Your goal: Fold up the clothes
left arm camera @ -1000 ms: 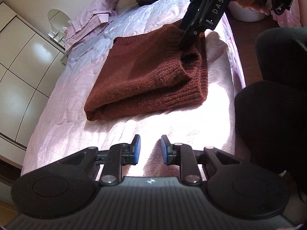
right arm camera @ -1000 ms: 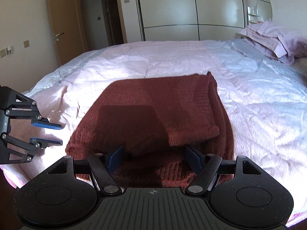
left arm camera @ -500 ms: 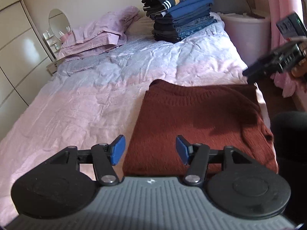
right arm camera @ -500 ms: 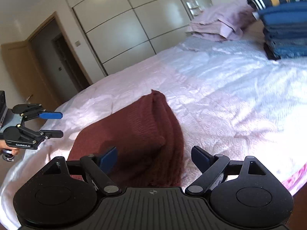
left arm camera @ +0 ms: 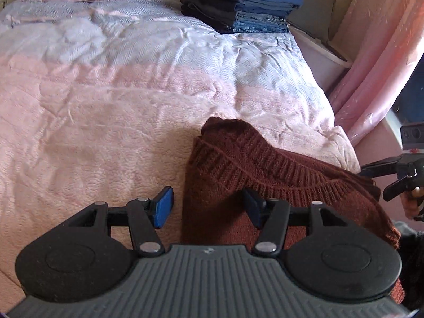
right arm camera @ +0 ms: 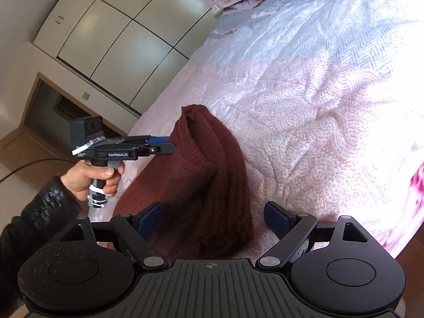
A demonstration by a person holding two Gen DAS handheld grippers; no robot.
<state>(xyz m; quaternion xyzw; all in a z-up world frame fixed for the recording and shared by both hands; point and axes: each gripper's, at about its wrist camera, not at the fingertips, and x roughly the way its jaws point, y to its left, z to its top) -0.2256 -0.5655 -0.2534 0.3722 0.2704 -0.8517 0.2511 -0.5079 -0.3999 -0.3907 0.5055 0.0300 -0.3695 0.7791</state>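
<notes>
Folding looks close to done: a rust-brown ribbed knit sweater lies on the pale pink quilted bedspread as a compact, several-layered bundle, near the bed's edge by the pink curtain. The left gripper has its blue-padded fingers spread to either side of the sweater's nearer end, with the knit between them but not pinched. The right gripper does the same at the sweater's other end — jaws wide, thick folded layers sitting in the gap, pads apart from the cloth as far as can be seen. Seen from the right wrist, the left tool is level beside the sweater's far corner, gripped by the person's hand.

Beyond the sweater, toward the headboard, a stack of folded dark and blue clothes stands on the bedspread, well apart from it. My guess is that what remains is to close on both ends, lift the bundle and carry it to that stack — or tidy a last fold first.
</notes>
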